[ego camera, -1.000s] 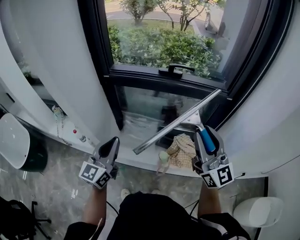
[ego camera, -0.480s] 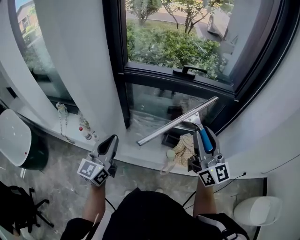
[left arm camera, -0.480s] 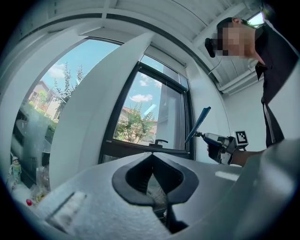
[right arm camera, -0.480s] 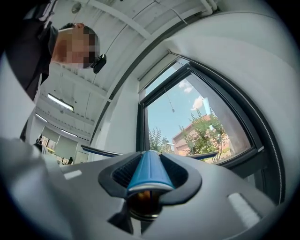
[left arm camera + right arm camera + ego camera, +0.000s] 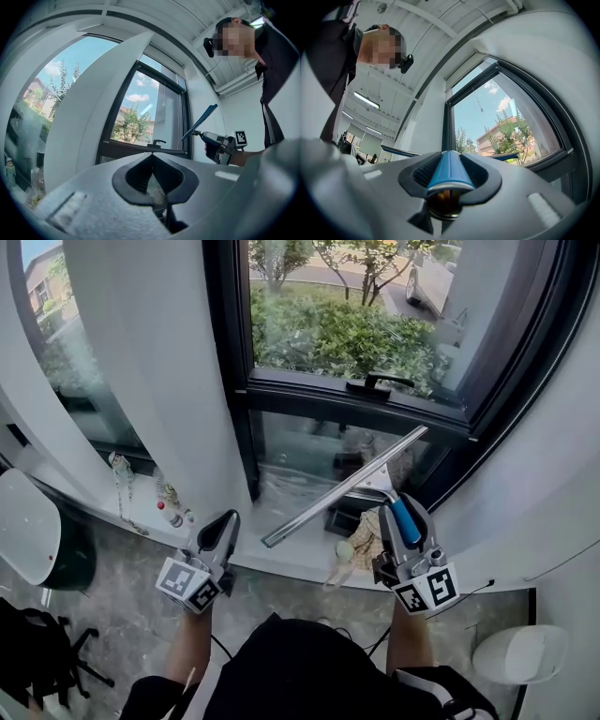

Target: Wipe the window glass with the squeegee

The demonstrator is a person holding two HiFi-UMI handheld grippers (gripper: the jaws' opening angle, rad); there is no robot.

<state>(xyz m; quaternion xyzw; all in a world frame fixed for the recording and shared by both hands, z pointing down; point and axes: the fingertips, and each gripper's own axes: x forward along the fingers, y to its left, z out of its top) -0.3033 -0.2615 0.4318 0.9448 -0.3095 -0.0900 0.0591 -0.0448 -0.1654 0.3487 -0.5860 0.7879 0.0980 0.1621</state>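
My right gripper (image 5: 405, 512) is shut on the blue handle (image 5: 449, 171) of a squeegee. Its long metal blade (image 5: 342, 487) slants up to the right in front of the lower window pane (image 5: 300, 451); I cannot tell whether it touches the glass. In the left gripper view the squeegee (image 5: 199, 123) rises from the right gripper (image 5: 220, 143) beside the dark window frame. My left gripper (image 5: 223, 523) is shut with nothing in it, low at the left, well short of the window. The upper pane (image 5: 337, 324) shows green bushes outside.
A black window handle (image 5: 375, 383) sits on the frame's crossbar. On the sill lie a checked cloth (image 5: 367, 532) and a small bottle (image 5: 343, 552); small figurines (image 5: 169, 507) stand at the left. A white column (image 5: 150, 362) flanks the window. White bins stand at floor left (image 5: 28, 526) and right (image 5: 520, 652).
The squeegee blade has shifted a little left and its lower end has dipped. The head view has lifted toward the window. The left gripper has barely moved.
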